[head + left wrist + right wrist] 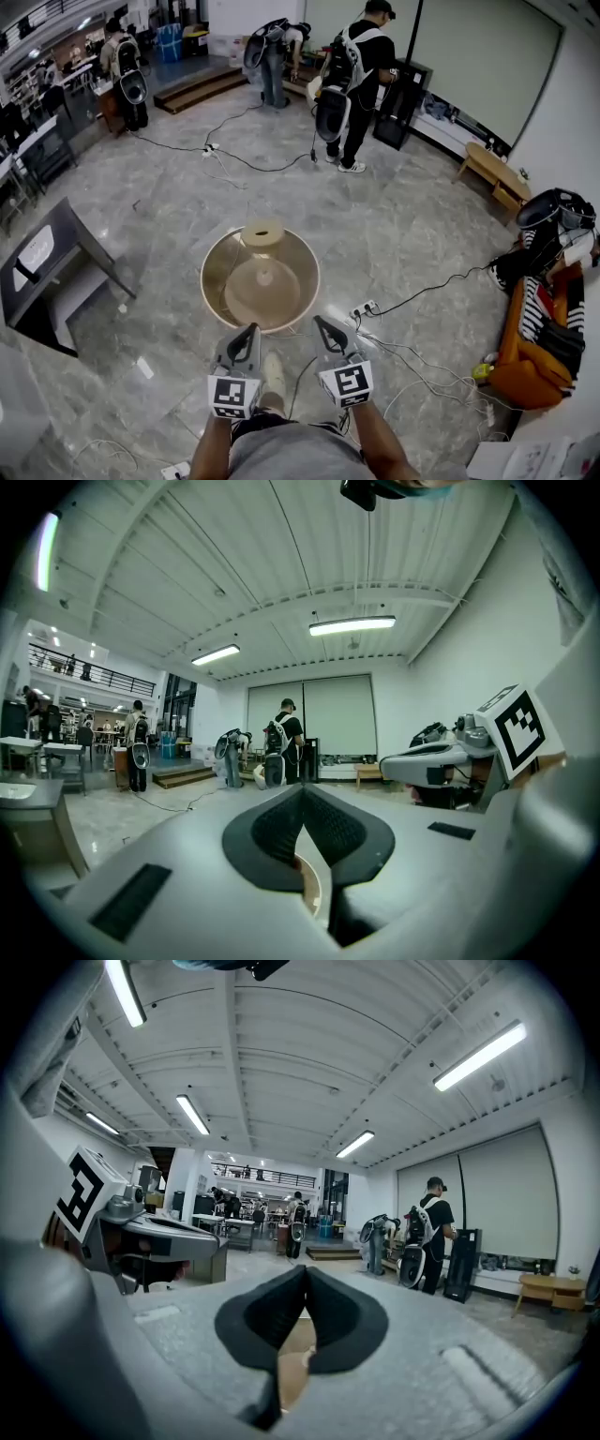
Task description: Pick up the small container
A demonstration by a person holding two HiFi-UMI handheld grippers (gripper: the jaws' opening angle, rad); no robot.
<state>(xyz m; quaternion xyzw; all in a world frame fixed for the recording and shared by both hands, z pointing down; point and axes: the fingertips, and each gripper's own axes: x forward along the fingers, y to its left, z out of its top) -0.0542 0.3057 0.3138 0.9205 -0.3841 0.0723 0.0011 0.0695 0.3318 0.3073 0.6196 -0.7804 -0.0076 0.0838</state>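
The small container (pixel 262 232), a low beige cylinder, sits at the far rim of a round golden table (pixel 214 281) in the head view. A wider beige disc (pixel 262 289) lies at the table's middle. My left gripper (pixel 251 330) and right gripper (pixel 321 323) hover side by side at the table's near edge, well short of the container. Both are shut with nothing between the jaws. In the left gripper view the black pads (pixel 328 829) meet at a point; in the right gripper view the pads (pixel 339 1321) do the same. Both of those views aim level across the hall, and the container is hidden in them.
A power strip (pixel 364 308) and white cables (pixel 422 361) lie on the marble floor to the right of the table. A dark side table (pixel 47 272) stands at the left, an orange heap of bags (pixel 534 347) at the right. Several people (pixel 361 80) stand far off.
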